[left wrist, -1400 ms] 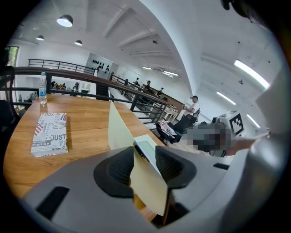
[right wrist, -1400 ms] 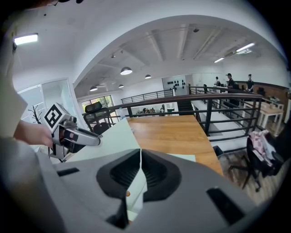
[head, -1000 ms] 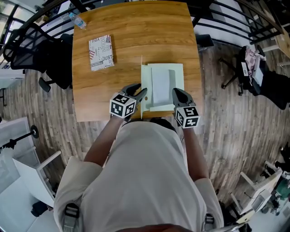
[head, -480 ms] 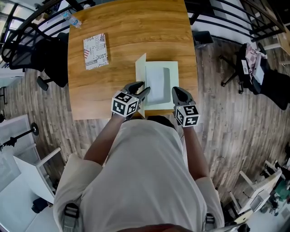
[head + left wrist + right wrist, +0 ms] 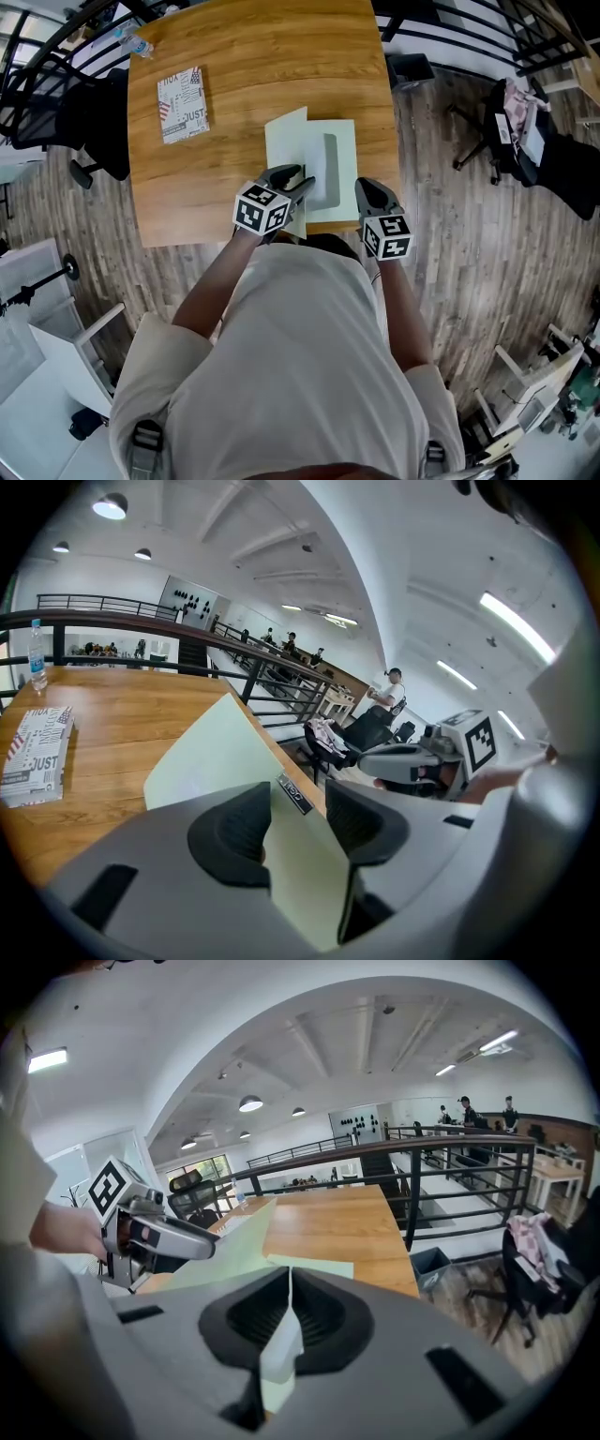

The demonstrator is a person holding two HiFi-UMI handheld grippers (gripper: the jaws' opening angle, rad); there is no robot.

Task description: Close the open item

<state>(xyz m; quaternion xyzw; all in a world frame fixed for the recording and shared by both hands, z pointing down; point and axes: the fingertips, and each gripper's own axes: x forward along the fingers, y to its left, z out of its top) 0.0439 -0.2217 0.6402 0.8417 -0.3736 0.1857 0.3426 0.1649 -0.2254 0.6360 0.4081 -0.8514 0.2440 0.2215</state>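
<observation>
Pale green folder (image 5: 344, 150) lies flat on the wooden counter (image 5: 262, 56), close to the near edge and right of its middle; its cover (image 5: 284, 141) is raised off the base along the left side and leans over toward the right.

Left gripper (image 5: 298, 185) at the near-left corner of the folder; left gripper view: cover (image 5: 206, 757) runs up between the two fingers (image 5: 234, 832), sheet standing edge-on in the gap; the jaws are opening, spread wide, pads not pinching the sheet; a small dark label sits on the cover edge just above the pads.

Right gripper (image 5: 361, 190) at the near-right corner of the folder, close to the near edge of the counter; right gripper view: fingers (image 5: 323, 1321) drawn together on a thin pale green edge of the folder (image 5: 281, 1344), which is clamped between the pads; the raised cover (image 5: 225, 1237) shows ahead and to the left, with the left gripper beyond it.

Printed booklet (image 5: 183, 105) lies flat toward the far-left part of the counter, well apart from the folder; water bottle (image 5: 131, 42) at the far-left corner.
</observation>
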